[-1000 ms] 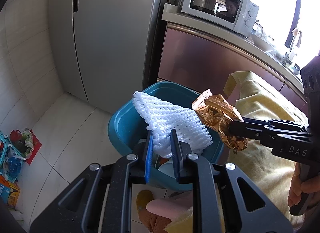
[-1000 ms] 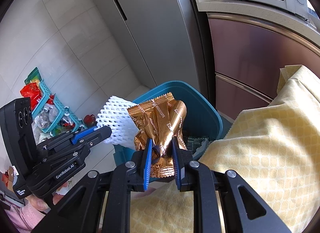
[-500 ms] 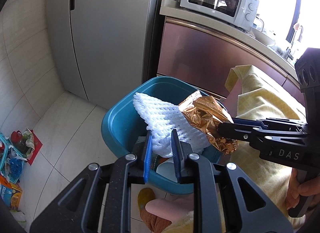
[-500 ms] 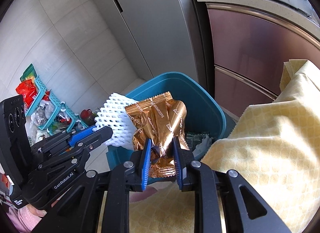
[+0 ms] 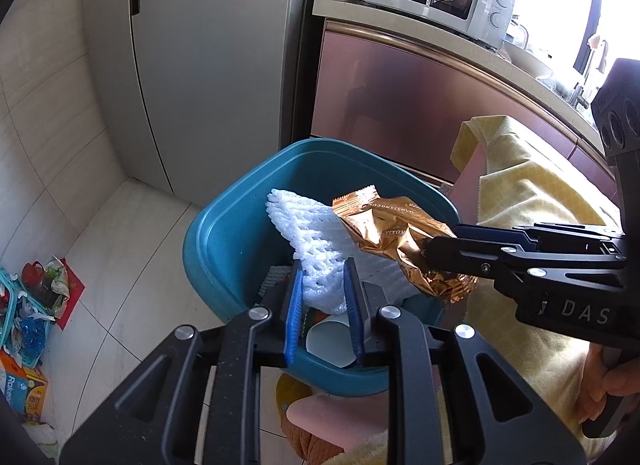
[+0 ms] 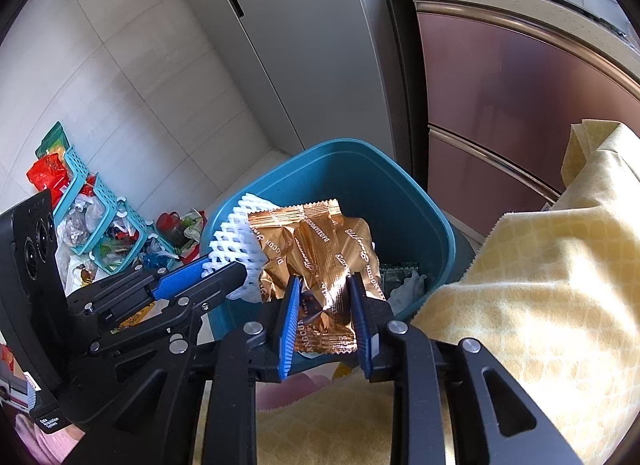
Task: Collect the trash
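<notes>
Teal plastic bin [image 5: 224,241] sitting on the pale tiled floor, open mouth facing up, beside a yellow cloth [image 6: 532,305] and in front of a grey fridge [image 5: 208,65]. Already holding a paper cup [image 5: 332,345] and scraps at the bottom.

Hovering over that mouth: white foam fruit netting [image 5: 316,249], pinched at its lower edge by the left gripper [image 5: 322,301], blue pads clamped tight on it. Overlapping it from the right: crinkled copper foil wrapper [image 6: 320,249], clamped by the right gripper [image 6: 325,321], reaching in level from the cloth side.

Judging both pieces well inside the rim, so letting go should be enough. Advising opening the pads fully and one gripper at a time, since netting may snag on ribbed pads and light foil may drift toward the near edge. Keeping both tools angled slightly downward, tips above the bin's centre.
</notes>
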